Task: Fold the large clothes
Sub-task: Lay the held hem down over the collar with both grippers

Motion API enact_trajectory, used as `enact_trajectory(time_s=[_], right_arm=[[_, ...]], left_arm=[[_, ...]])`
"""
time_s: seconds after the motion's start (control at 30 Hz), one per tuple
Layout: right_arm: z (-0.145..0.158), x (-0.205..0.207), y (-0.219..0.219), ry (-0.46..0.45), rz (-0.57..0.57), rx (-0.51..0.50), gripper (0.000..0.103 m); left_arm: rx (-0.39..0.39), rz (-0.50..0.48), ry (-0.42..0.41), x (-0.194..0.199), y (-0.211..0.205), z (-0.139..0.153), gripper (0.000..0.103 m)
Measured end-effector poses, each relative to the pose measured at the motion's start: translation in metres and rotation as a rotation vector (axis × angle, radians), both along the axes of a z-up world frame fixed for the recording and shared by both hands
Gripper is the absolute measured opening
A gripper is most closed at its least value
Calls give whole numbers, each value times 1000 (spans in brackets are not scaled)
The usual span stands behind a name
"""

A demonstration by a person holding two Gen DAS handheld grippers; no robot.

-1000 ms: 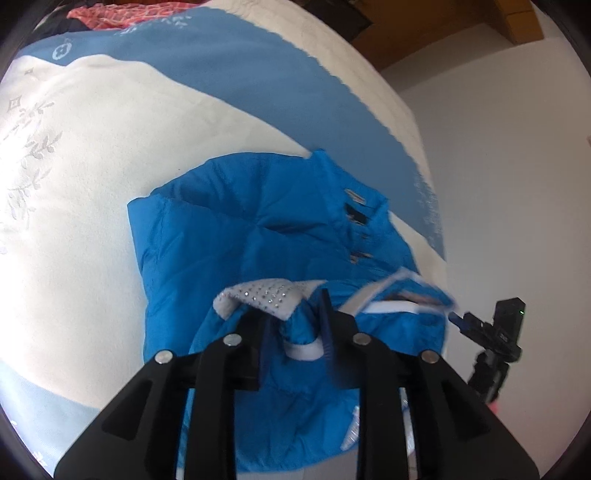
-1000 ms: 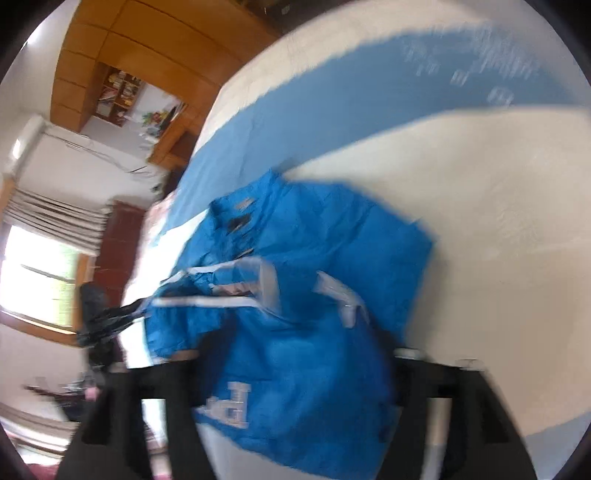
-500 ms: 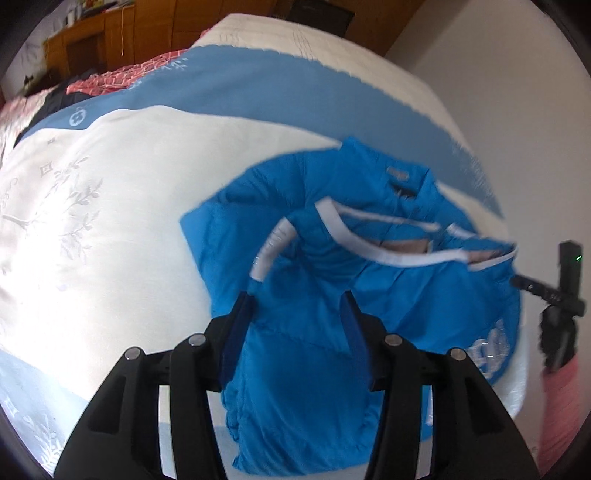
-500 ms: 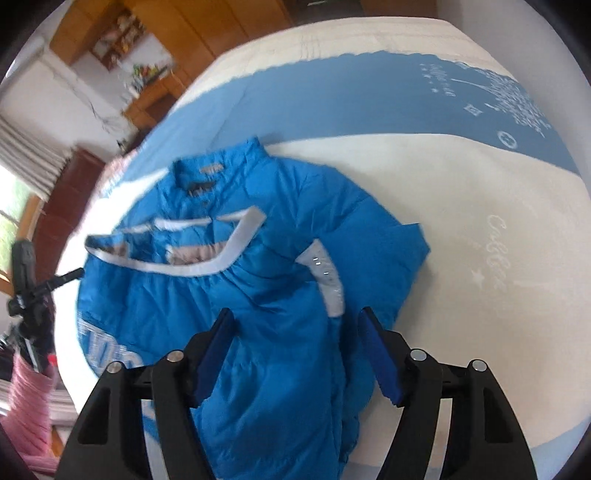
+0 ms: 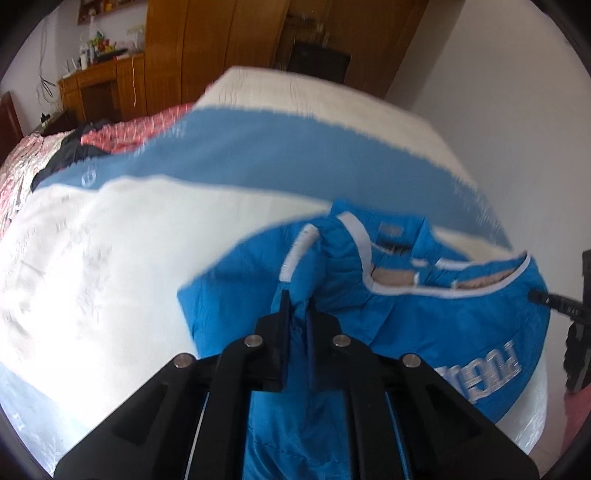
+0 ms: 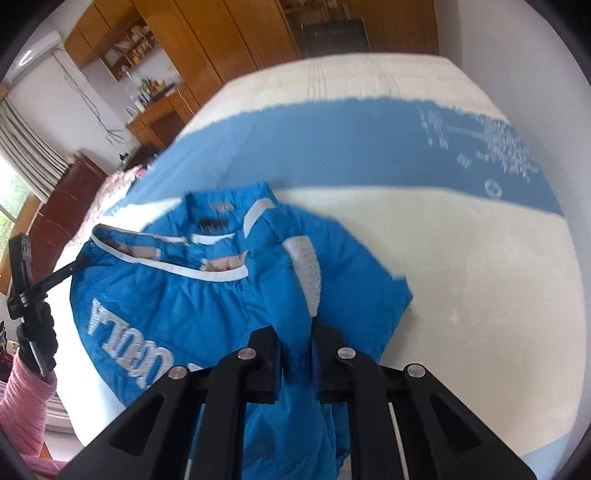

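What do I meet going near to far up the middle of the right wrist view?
Right gripper shut on a fold of the blue jacket → jacket collar → white part of the bedspread → its blue band → far white edge of the bed → wooden wardrobe.

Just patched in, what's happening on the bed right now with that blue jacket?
A person with a handheld gripper in each hand is folding a bright blue padded jacket with white trim on the cream-and-blue bedspread. Both jaws have just been closing. The left gripper and the right gripper are each pinched shut on a fold of jacket fabric. The collar end lies flat; the gripped parts bunch up toward the cameras.
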State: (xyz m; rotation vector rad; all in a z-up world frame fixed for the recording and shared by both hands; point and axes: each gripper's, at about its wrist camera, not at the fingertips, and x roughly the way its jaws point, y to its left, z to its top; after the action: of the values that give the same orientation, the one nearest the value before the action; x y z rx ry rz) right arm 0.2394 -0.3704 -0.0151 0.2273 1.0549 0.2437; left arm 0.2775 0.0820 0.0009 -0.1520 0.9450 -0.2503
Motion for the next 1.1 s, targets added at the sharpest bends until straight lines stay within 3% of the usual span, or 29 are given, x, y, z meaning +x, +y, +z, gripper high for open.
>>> enact_trajectory(time_s=[0.13, 0.27, 0.53, 0.73, 0.87, 0.97, 1.1], right_arm=[[19, 24, -5, -39, -34, 6, 11], [12, 62, -12, -9, -92, 30, 11], [-59, 113, -20, 130, -177, -1, 11], [-107, 124, -22, 188, -206, 15, 17], [-109, 125, -18, 180, -226, -4, 19], [-91, 116, -20, 130, -259, -32, 25], [-49, 78, -14, -13, -310, -74, 27]], left_arm=[[11, 10, -56, 21, -11, 16, 5], [13, 33, -29, 61, -18, 10, 5], [128, 72, 150, 122, -28, -64, 9], [199, 81, 161, 130, -32, -95, 19], [225, 87, 172, 131, -35, -94, 23], [201, 125, 188, 131, -28, -77, 23], [210, 182, 50, 101, -26, -31, 20]])
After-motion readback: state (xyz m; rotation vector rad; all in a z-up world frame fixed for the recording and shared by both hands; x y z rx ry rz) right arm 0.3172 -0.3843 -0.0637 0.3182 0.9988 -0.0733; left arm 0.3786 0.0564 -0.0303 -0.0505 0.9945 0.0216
